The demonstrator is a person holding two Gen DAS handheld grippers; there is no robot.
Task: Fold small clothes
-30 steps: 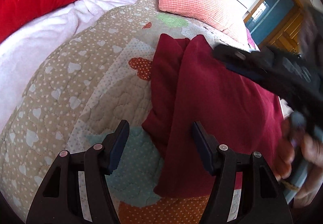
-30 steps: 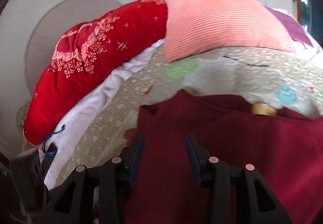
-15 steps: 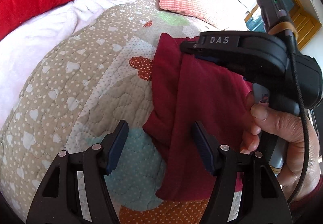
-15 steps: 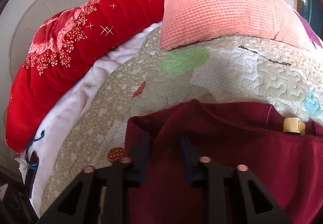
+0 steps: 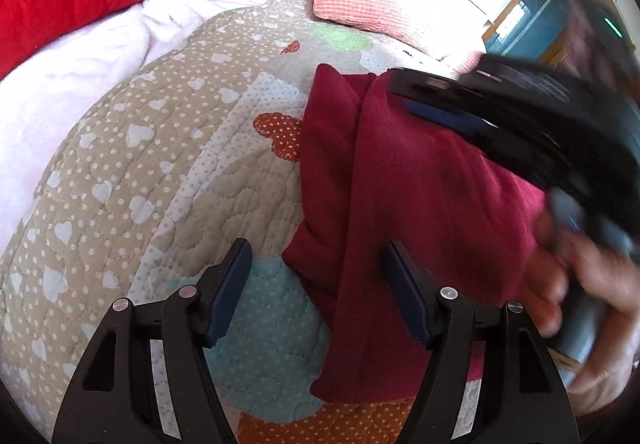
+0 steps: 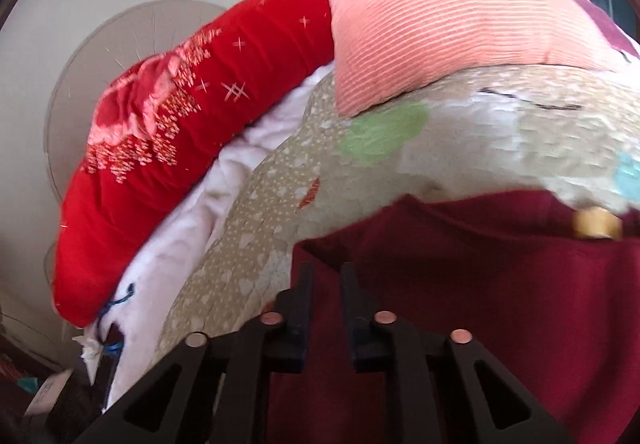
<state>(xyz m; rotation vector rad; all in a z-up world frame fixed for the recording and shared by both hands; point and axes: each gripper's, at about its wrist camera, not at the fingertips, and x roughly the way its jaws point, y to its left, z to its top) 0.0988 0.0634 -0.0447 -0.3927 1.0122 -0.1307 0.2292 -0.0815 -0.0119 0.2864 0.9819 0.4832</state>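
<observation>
Partly blurred, right gripper (image 6: 326, 280) hides garment (image 6: 480, 284) corner.

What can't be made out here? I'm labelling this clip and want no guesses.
- Right gripper: left wrist view, motion-blurred; grip unclear.
- Right gripper, right wrist view: jaws narrow above the maroon garment; whether they pinch cloth is unclear.
- Garment's right part: left wrist view, hidden behind the right hand.

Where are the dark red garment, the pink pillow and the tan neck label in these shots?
dark red garment (image 5: 420, 203), left wrist view, middle of the folded top layer.
pink pillow (image 6: 440, 15), right wrist view, centre of its ribbed face.
tan neck label (image 6: 596, 222), right wrist view, middle of the label.
</observation>
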